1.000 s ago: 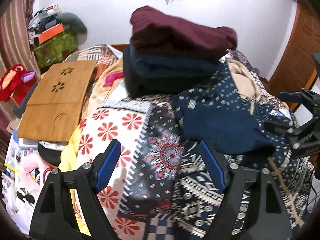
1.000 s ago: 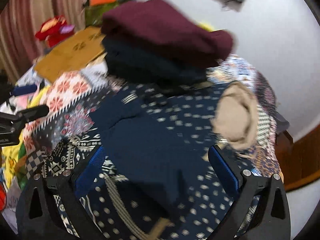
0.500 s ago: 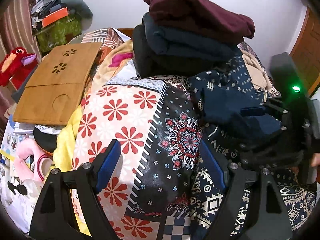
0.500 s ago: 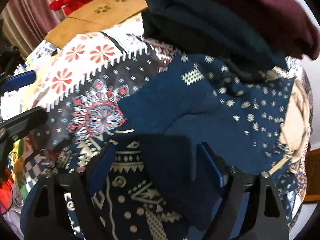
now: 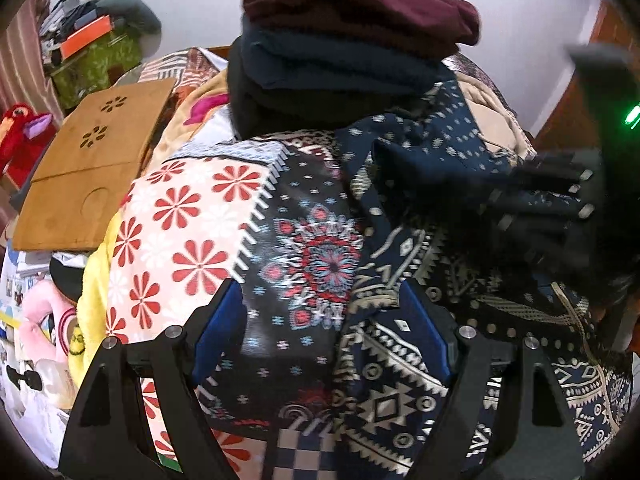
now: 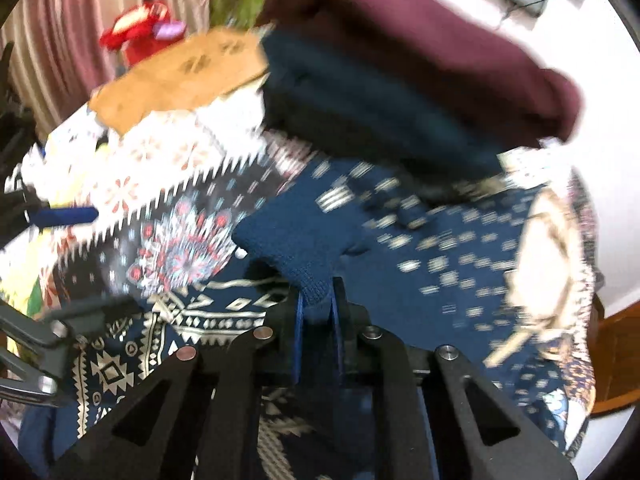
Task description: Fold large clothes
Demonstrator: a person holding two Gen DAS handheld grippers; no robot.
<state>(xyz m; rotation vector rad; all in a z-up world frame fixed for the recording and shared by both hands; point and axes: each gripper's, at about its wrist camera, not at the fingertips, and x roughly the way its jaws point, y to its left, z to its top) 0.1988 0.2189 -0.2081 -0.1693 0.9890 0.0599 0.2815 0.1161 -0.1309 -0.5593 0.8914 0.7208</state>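
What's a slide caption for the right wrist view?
Right claw shut on navy sweater cuff, beside stacked folded clothes.

The whole right wrist view is smeared by motion, so the white motifs on the navy knitted sweater point(image 6: 420, 240) read only as streaks. The black-armed right gripper point(image 5: 560, 204) is a dark blur at the left wrist view's right edge. The folded maroon garment point(image 5: 352, 4) is cut off by the top edge. The red plush toy point(image 5: 20, 136) is cropped at the left edge.
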